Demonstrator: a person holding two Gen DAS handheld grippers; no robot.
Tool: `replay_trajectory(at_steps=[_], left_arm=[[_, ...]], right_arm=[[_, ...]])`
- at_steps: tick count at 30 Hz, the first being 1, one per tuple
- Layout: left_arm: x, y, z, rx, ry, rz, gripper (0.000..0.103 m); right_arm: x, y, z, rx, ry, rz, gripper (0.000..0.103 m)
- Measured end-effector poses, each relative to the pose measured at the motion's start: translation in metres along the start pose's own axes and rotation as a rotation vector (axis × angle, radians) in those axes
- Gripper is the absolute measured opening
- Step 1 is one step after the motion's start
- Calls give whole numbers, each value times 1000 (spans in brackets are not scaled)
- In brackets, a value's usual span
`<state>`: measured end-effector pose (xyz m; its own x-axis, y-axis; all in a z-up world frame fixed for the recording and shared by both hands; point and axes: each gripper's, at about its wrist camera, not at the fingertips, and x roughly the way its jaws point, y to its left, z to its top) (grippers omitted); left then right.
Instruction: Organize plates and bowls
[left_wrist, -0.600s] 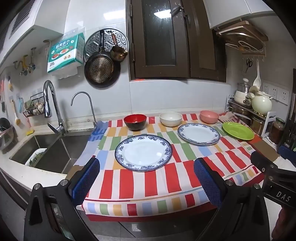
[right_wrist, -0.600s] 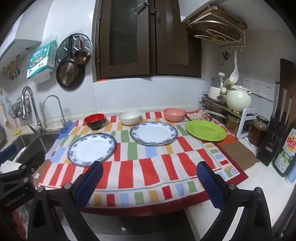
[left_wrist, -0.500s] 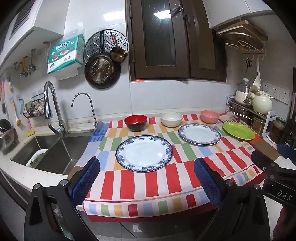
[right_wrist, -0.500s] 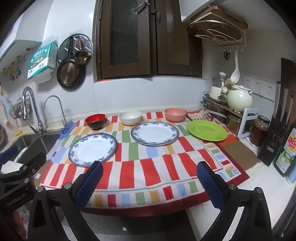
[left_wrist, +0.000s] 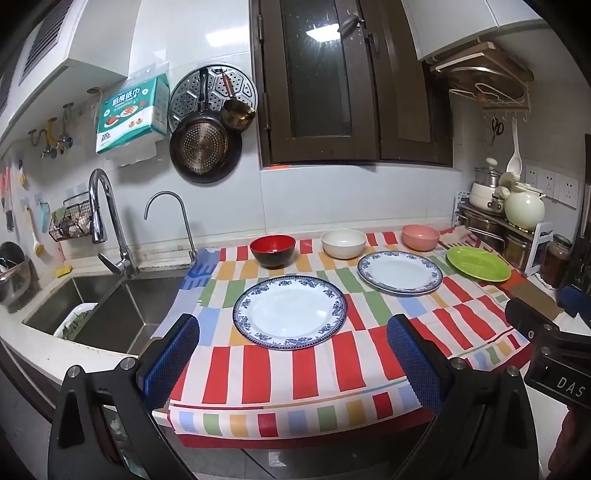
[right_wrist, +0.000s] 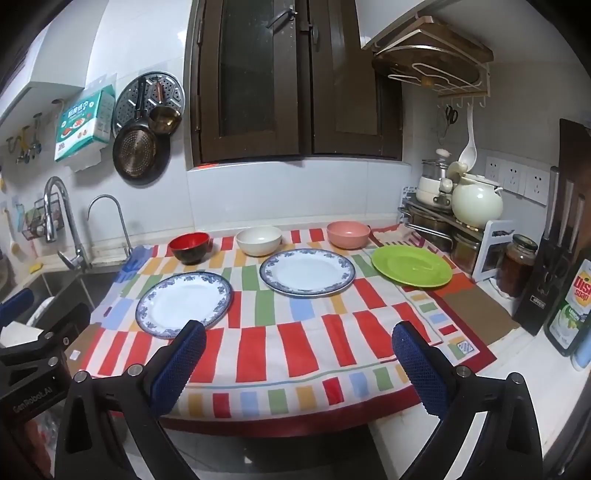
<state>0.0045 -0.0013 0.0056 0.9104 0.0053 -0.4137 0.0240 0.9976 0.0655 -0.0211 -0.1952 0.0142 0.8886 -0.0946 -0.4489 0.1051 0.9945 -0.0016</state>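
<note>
Both grippers are hanging short of the worktop's (right_wrist: 524, 373) near edge, holding nothing. The left gripper (left_wrist: 293, 363) is gaping wide, facing the nearer blue-rimmed plate (left_wrist: 290, 312); the right gripper (right_wrist: 299, 363) is equally wide, looking across the striped cloth (right_wrist: 295, 350).

Nothing is stacked yet. Three bowls are sitting in a back row, each apart from the next: red bowl (right_wrist: 189, 246), white bowl (right_wrist: 259, 240), pink bowl (right_wrist: 348, 234). In front of them, the nearer plate, a second blue-rimmed plate (right_wrist: 307, 271) and a green plate (right_wrist: 412, 266) are lying flat and separate. This spread layout probably gives each piece open rim access for a pinch.

Judgement: task is at its start, and the wide jaws suggest readiness for a plate rim.

Room: sink (left_wrist: 92, 314) and tap (left_wrist: 107, 221) are lying left of the cloth; pans (left_wrist: 205, 157) are hanging on the tiled wall; a cream kettle (right_wrist: 476, 201) and a knife block (right_wrist: 546, 280) are crowding the right side.
</note>
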Motion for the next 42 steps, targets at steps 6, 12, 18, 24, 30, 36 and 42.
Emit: replay_trajectory(at_steps=[6, 12, 18, 24, 30, 36, 42], left_arm=[[0, -1, -1, 0, -1, 1, 103], [0, -2, 0, 3, -4, 1, 103], [3, -8, 3, 15, 7, -2, 103], [3, -11, 1, 13, 11, -9, 103], [1, -11, 1, 13, 5, -7, 103], [-1, -14, -1, 16, 5, 0, 103], [-5, -17, -2, 17, -2, 10, 103]], right_arm=[[0, -2, 1, -1, -3, -2, 102], [0, -3, 1, -3, -4, -7, 102], [1, -4, 0, -5, -3, -10, 102], [1, -5, 0, -6, -3, -11, 102], [1, -8, 0, -7, -4, -12, 102], [0, -8, 1, -7, -3, -11, 102], [-1, -10, 0, -5, -3, -8, 102]])
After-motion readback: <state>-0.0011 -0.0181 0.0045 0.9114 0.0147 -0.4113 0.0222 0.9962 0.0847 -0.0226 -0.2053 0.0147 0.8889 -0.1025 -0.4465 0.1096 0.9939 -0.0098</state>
